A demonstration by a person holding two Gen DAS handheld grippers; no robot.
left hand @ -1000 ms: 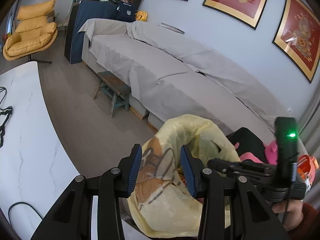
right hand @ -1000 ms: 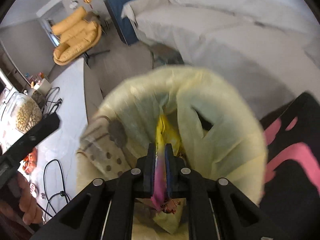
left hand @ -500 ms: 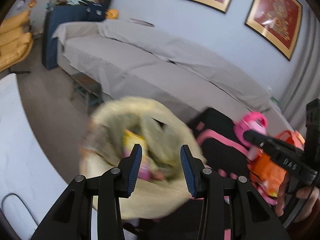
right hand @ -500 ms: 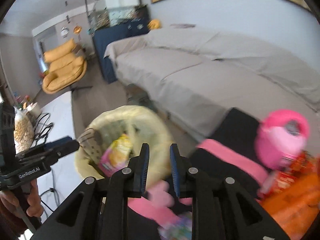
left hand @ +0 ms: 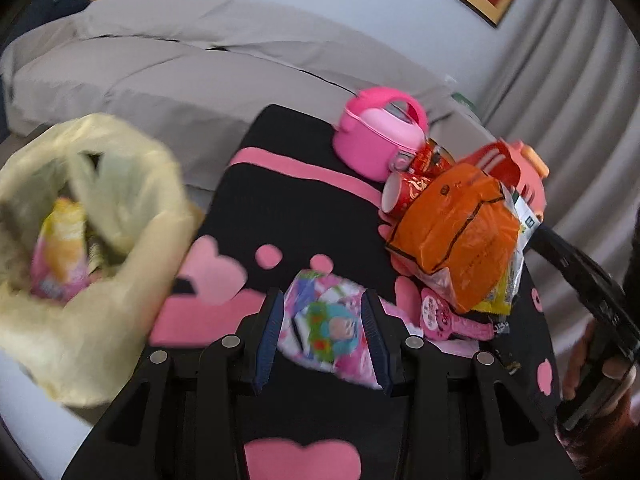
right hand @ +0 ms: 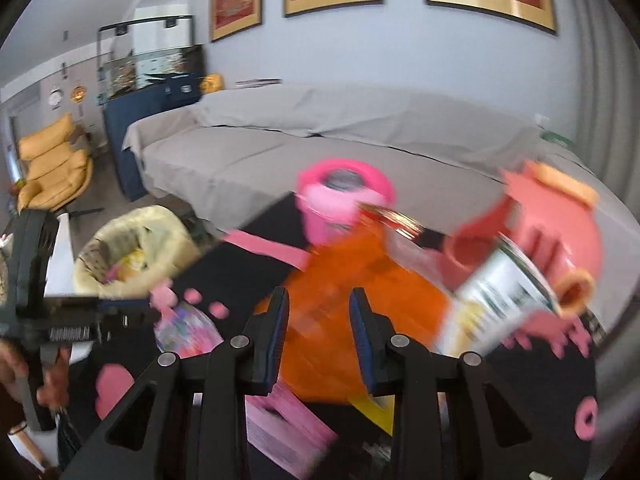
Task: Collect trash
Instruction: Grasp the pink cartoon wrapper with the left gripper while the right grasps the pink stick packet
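Your left gripper (left hand: 324, 322) sits at the lower centre of its view with its jaws parted and nothing pinched; a colourful cartoon-print wrapper (left hand: 328, 328) shows in the gap, lying on the black mat with pink hearts (left hand: 280, 208) below. Your right gripper (right hand: 319, 320) is at the lower centre of its own view, its jaws opening, with nothing clamped; behind the gap is the blurred orange snack bag (right hand: 348, 304).

In the left view, that orange bag (left hand: 452, 224) lies right of centre on the mat, on top of other wrappers. A tipped red paper cup (left hand: 404, 192) touches its upper left edge, and a pink toy rice cooker (left hand: 376, 136) stands just behind the cup. A small pink tag (left hand: 436, 316) lies near the bag's lower edge.

The yellow trash bag (left hand: 80, 240) gapes open at the left edge, just beside the mat, with a pink and yellow packet (left hand: 64, 248) inside. A grey covered sofa (left hand: 160, 68) fills the upper background.
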